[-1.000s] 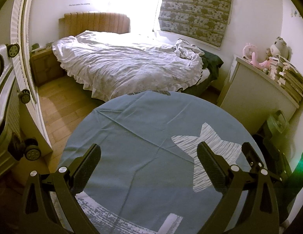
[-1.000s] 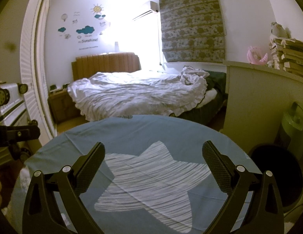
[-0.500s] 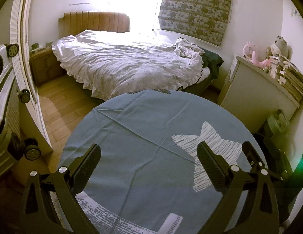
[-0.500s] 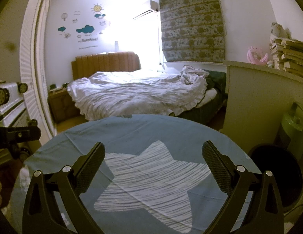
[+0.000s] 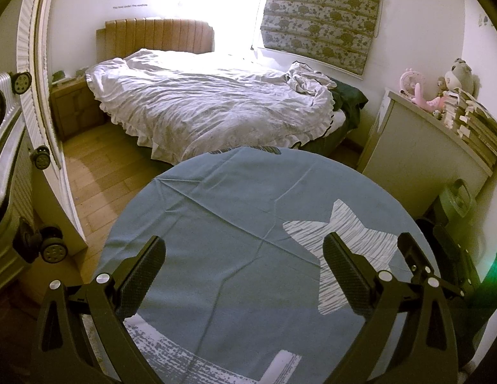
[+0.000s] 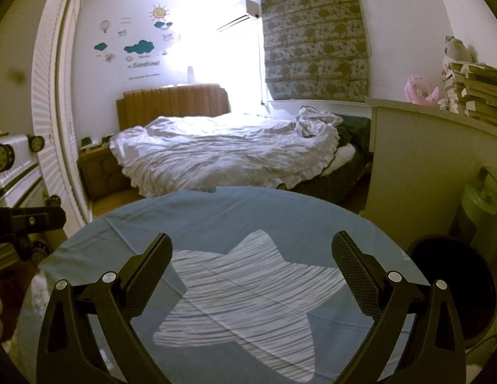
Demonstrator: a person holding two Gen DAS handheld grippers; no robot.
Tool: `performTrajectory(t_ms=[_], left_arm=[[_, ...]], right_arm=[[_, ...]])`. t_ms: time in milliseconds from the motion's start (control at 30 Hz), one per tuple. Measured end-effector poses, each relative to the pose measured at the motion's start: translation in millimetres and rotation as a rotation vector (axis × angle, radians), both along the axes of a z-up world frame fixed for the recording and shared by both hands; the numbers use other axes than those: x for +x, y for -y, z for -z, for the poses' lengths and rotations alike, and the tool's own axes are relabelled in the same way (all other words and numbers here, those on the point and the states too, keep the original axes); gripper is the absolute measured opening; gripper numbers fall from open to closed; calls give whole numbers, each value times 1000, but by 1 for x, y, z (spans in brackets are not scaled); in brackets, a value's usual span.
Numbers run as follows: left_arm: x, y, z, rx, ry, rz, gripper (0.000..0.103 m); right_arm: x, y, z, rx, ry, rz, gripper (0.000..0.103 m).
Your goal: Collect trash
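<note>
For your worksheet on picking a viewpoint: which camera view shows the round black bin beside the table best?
The right wrist view: the round black bin shows its open rim and dark inside, right of the blue star-print tablecloth. The left wrist view shows only a dark sliver of it past the table's edge.

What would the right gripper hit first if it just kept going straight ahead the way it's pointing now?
Probably the blue tablecloth. The right gripper is open and empty, angled slightly down over the white star print. If it runs flatter than it looks, it would clear the table's far edge toward the bed. Depth is unclear.
</note>
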State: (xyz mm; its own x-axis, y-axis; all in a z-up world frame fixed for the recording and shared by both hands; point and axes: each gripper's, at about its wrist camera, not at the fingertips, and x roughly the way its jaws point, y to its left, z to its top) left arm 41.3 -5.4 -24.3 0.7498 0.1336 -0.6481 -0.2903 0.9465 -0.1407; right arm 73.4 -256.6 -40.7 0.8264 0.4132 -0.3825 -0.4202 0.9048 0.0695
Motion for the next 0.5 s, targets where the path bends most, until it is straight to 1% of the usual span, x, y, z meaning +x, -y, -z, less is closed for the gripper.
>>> performTrajectory(t_ms=[500], left_arm=[[0, -9, 3, 0, -4, 0, 98]], right_arm=[[0, 0, -1, -2, 0, -1, 98]])
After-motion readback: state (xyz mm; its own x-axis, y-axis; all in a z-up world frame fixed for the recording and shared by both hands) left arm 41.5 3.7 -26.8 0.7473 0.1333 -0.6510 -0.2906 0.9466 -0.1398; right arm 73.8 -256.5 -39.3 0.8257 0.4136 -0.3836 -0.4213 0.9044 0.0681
